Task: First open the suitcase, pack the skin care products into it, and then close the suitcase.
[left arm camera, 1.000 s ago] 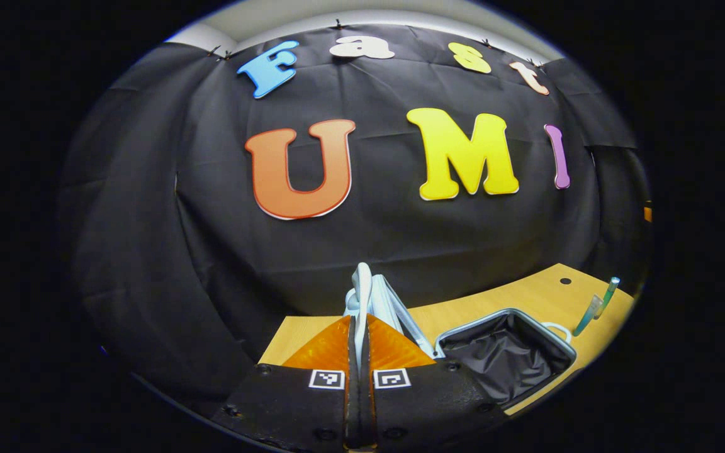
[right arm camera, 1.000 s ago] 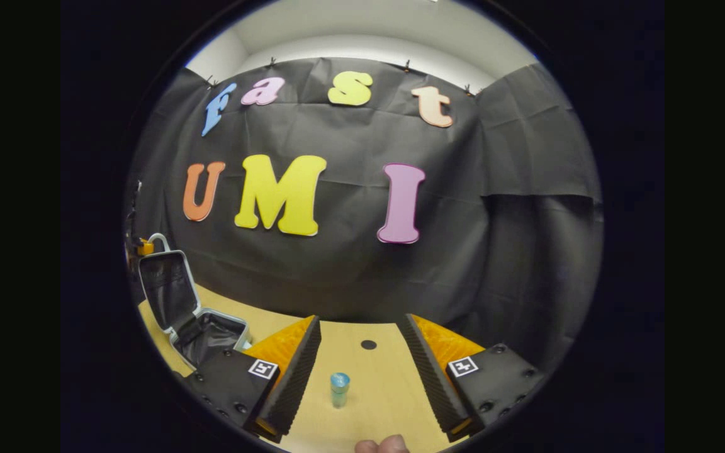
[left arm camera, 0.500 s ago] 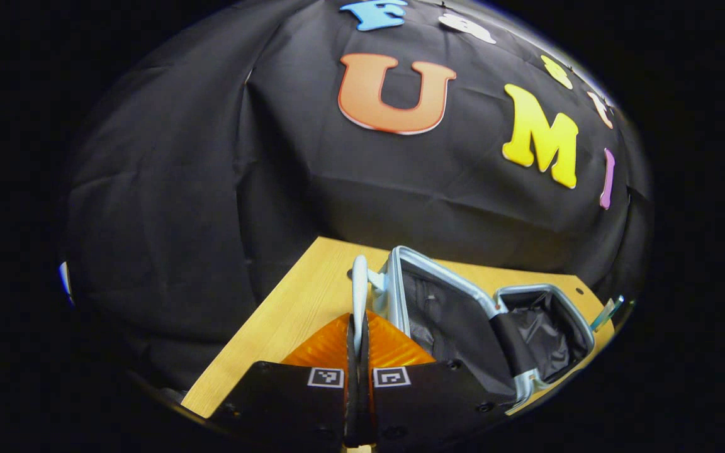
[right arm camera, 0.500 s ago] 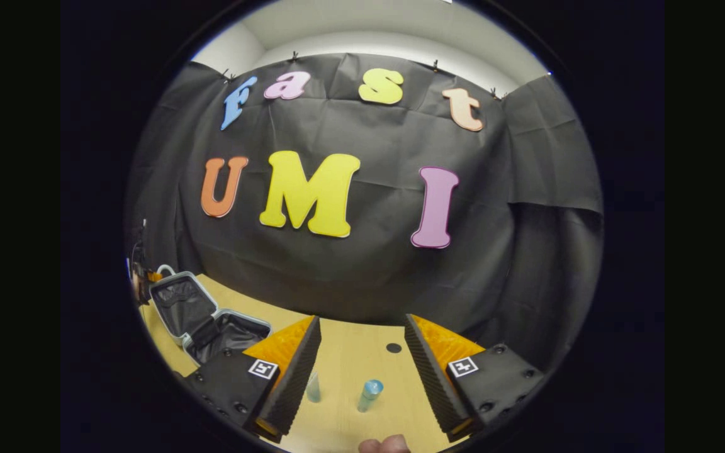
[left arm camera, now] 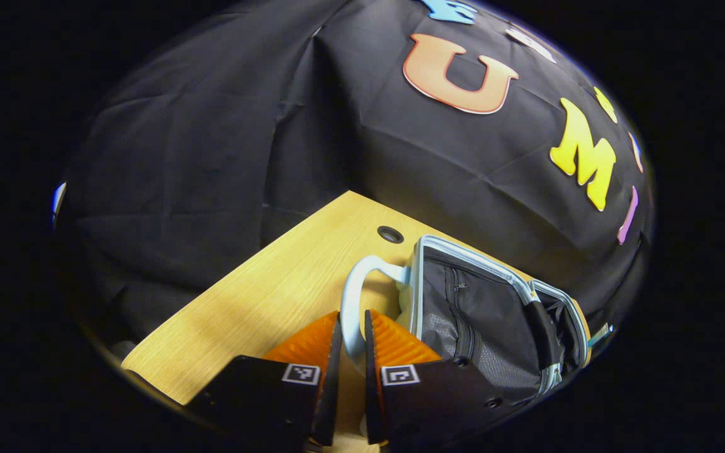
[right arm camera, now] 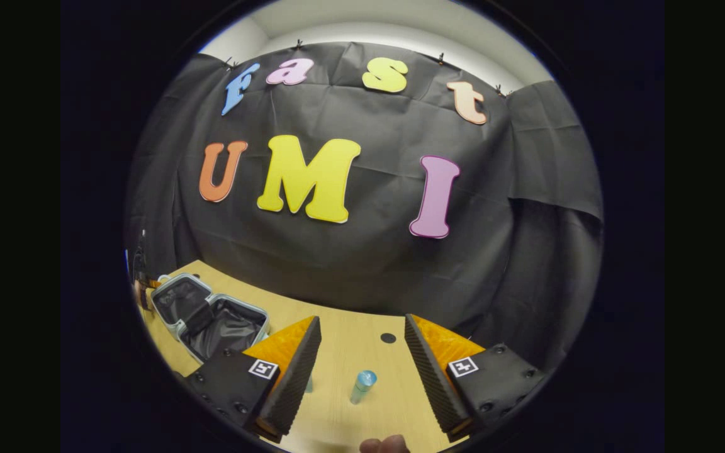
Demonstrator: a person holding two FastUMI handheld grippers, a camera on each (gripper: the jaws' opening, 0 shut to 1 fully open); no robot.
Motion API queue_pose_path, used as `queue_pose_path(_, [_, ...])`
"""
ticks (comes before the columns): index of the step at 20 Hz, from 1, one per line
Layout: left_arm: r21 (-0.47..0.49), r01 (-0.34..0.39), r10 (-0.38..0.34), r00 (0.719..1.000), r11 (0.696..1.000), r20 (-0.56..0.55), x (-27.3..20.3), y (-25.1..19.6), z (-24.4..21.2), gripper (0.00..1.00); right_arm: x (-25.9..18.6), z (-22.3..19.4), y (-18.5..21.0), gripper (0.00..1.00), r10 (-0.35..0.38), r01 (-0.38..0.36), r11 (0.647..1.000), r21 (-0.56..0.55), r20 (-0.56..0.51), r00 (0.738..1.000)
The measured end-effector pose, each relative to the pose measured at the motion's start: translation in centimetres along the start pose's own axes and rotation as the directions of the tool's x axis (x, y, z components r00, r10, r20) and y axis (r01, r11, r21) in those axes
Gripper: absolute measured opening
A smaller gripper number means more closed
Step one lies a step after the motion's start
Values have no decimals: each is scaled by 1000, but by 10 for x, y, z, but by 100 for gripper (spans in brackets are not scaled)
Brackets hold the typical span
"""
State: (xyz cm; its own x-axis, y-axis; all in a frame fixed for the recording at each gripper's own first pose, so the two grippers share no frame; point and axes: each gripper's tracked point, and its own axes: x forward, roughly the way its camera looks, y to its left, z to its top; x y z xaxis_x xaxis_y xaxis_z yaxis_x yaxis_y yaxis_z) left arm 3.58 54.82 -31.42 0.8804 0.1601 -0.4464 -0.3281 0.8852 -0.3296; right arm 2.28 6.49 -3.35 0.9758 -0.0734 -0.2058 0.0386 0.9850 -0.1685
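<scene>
**Suitcase lies open on the table, handle between the left gripper's fingers**

The suitcase (left arm camera: 482, 314) lies open on the wooden table (left arm camera: 262, 296), its dark lining showing in both halves. In the right gripper view the suitcase (right arm camera: 211, 318) sits at the table's far left, well apart from the bottles. Its pale handle (left arm camera: 353, 302) loops out from the lid's edge and passes between the fingers of the left gripper (left arm camera: 351, 327), which stand narrowly apart; whether they press on it cannot be told. The right gripper (right arm camera: 362, 340) hovers over the table with its fingers spread wide. Between them stands a small blue-capped bottle (right arm camera: 362, 385), untouched. A second small bottle (right arm camera: 309, 384) peeks out beside the left-hand finger.
</scene>
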Motion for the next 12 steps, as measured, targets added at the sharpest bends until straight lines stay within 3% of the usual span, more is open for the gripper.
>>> queue_pose_path(2, [9,23,-23,1000,1000,11,-5,-10,8,30,0,0,-3,80,2,-2,1000,10,5,1000])
queue_pose_path(6, [136,32,-44,996,990,82,-41,-36,45,100,5,-13,-1,80,32,-32,999,19,-4,999])
queue_pose_path(8, [243,2,-46,983,970,177,-78,-66,84,98,3,-15,-5,80,41,-41,999,34,4,999])
queue_pose_path(10, [338,-46,-74,939,940,335,-125,-111,130,98,1,-21,-13,79,41,-42,998,53,10,999])
queue_pose_path(12, [383,-55,-121,900,922,420,-168,-179,158,97,1,-24,-23,79,36,-37,996,81,14,999])
